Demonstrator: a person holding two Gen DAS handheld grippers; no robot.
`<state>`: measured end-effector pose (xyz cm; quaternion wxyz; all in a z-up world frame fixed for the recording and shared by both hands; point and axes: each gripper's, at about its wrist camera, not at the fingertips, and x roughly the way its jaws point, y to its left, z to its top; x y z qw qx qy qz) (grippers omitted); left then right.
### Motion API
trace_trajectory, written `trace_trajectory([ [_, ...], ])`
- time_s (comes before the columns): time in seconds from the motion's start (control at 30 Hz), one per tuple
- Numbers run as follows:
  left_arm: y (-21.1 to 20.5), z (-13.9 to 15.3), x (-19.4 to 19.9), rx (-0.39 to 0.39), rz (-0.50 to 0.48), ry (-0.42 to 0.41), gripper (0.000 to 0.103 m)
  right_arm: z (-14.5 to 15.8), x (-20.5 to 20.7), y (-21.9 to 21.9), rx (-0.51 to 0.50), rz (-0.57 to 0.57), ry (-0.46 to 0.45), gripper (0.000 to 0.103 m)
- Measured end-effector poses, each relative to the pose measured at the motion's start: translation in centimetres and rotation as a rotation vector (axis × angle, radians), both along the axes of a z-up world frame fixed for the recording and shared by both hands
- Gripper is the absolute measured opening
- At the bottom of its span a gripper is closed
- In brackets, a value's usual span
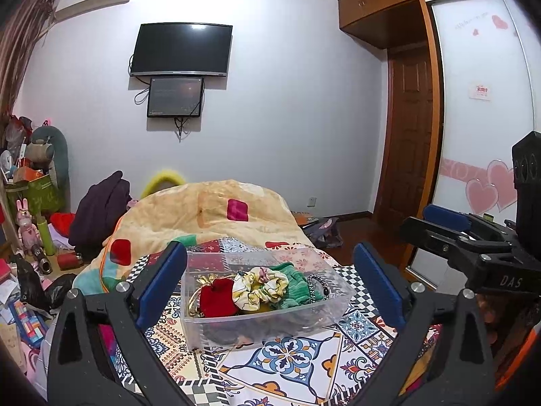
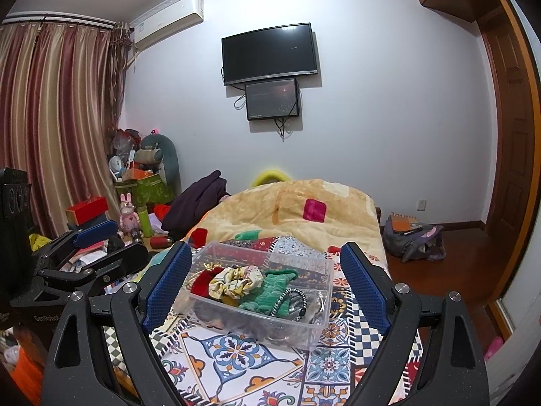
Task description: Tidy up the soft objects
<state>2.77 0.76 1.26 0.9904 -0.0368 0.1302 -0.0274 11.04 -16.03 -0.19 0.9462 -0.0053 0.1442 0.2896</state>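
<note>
A clear plastic box (image 1: 267, 308) sits on the patterned bedspread (image 1: 290, 365) of the bed, holding a red pouch (image 1: 218, 297), a cream floral scrunchie (image 1: 260, 286), a green ribbed cloth (image 1: 290, 287) and a black-and-white hair tie (image 1: 316, 286). The left tool (image 1: 270, 287) hangs above the bed with its blue pads spread wide, the box framed between them and touched by neither. The right tool (image 2: 267, 284) is likewise spread and empty, with the same box (image 2: 260, 297) between its fingers, apart from both.
</note>
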Motion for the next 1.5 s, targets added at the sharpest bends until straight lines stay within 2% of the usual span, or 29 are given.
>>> trace_trajectory([
  [0.23, -0.10, 0.03, -0.06, -0.003, -0.003, 0.002, 0.102, 0.04, 0.08, -0.06, 0.001, 0.000, -0.001, 0.089],
  [0.4, -0.09, 0.19, -0.05, -0.008, -0.006, 0.005, 0.103, 0.13, -0.04, -0.14, 0.008, -0.006, -0.011, 0.103],
  [1.07, 0.71, 0.38, -0.25, -0.041, 0.000, 0.011, 0.103, 0.29, 0.05, -0.02, 0.007, -0.026, -0.001, 0.103],
  [1.5, 0.17, 0.80, -0.41, -0.028, -0.001, 0.003, 0.103, 0.06, 0.05, 0.01, 0.007, -0.025, 0.006, 0.103],
])
